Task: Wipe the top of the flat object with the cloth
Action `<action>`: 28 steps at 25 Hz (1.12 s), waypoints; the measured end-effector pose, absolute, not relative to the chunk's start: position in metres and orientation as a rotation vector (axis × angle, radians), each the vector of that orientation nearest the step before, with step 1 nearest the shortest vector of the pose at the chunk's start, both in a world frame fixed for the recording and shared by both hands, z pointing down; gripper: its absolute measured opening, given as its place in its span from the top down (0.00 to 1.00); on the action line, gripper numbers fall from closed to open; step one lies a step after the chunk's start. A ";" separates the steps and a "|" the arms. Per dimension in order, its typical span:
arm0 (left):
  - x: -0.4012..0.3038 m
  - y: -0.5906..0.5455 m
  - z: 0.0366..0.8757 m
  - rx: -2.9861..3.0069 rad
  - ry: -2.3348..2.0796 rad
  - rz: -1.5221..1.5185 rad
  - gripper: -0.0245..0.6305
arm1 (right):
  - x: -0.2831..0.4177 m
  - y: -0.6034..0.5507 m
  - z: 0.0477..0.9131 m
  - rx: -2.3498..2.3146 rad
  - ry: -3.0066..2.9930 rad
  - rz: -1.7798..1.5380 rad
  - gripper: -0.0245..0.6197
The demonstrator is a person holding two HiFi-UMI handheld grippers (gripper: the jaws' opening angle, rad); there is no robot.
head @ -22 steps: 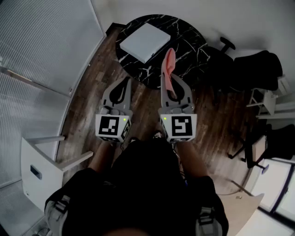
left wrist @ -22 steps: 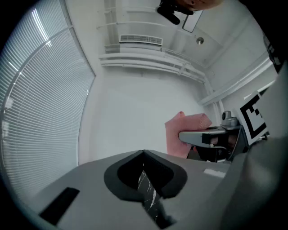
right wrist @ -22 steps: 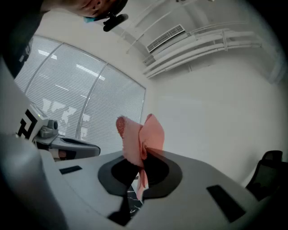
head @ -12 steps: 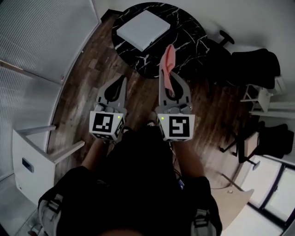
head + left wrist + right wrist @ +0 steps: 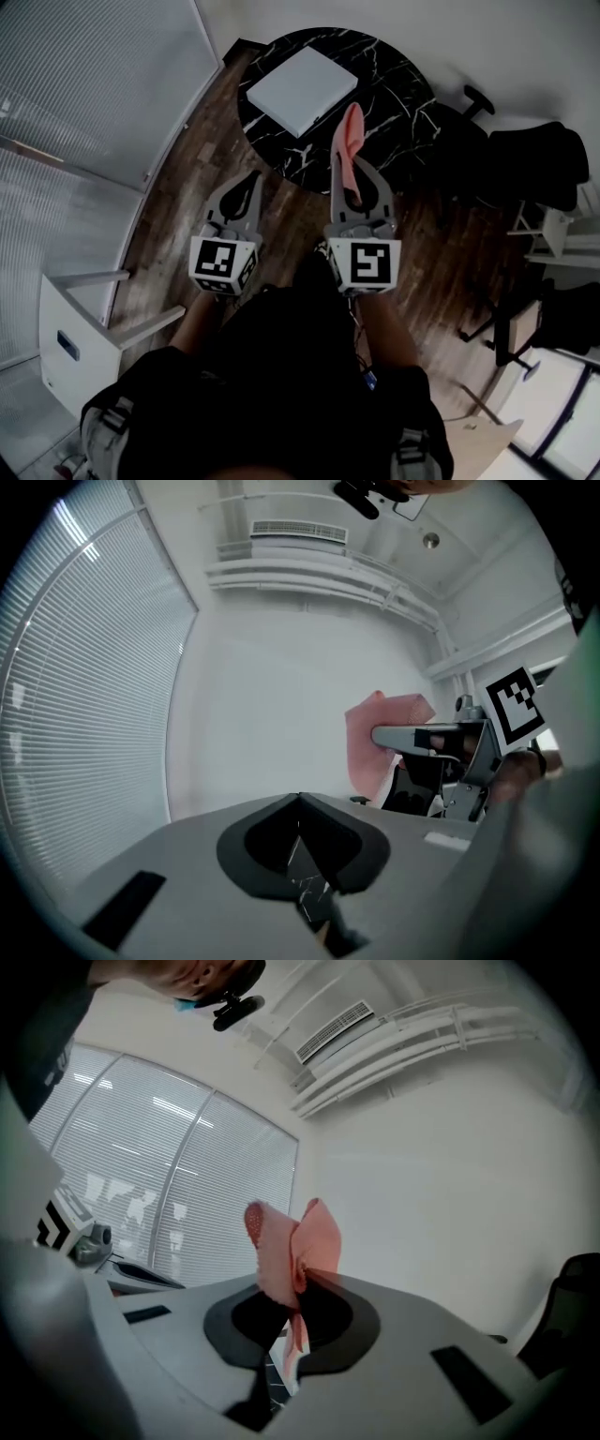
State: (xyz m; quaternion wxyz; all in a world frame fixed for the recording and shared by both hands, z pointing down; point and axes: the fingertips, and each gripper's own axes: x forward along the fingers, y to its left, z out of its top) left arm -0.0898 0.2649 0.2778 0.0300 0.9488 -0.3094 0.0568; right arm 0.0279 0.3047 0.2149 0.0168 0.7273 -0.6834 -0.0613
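A white flat square object point(image 5: 302, 89) lies on a round black marble table point(image 5: 394, 94) ahead of me. My right gripper point(image 5: 353, 161) is shut on a pink cloth point(image 5: 349, 141), which sticks up past its tips over the table's near edge; the same cloth point(image 5: 291, 1255) shows pinched between the jaws in the right gripper view. My left gripper point(image 5: 249, 176) is shut with nothing in it and hovers over the wooden floor, short of the table. The left gripper view shows the cloth point(image 5: 384, 738) and right gripper off to its right.
Window blinds point(image 5: 84, 103) run along the left. A white stand point(image 5: 84, 328) sits at lower left. Black office chairs point(image 5: 534, 159) and a white-legged desk point(image 5: 558, 234) crowd the right side. Wooden floor point(image 5: 187, 169) lies between me and the table.
The view has shifted slightly; the table and flat object sit a little lower and nearer in the head view. Both grippers keep their pose, the cloth still held.
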 end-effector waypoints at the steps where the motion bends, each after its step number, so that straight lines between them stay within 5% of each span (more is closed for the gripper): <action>1: -0.080 0.256 0.278 2.926 -0.962 0.187 0.96 | 0.039 0.296 0.213 2.264 -2.135 -0.198 0.95; 14: 0.054 0.187 0.287 2.918 -0.994 0.404 0.96 | 0.182 0.229 0.226 2.264 -2.225 -0.098 0.95; 28: 0.083 0.096 0.332 2.791 -1.005 0.507 0.96 | 0.243 0.148 0.287 2.191 -2.133 0.097 0.95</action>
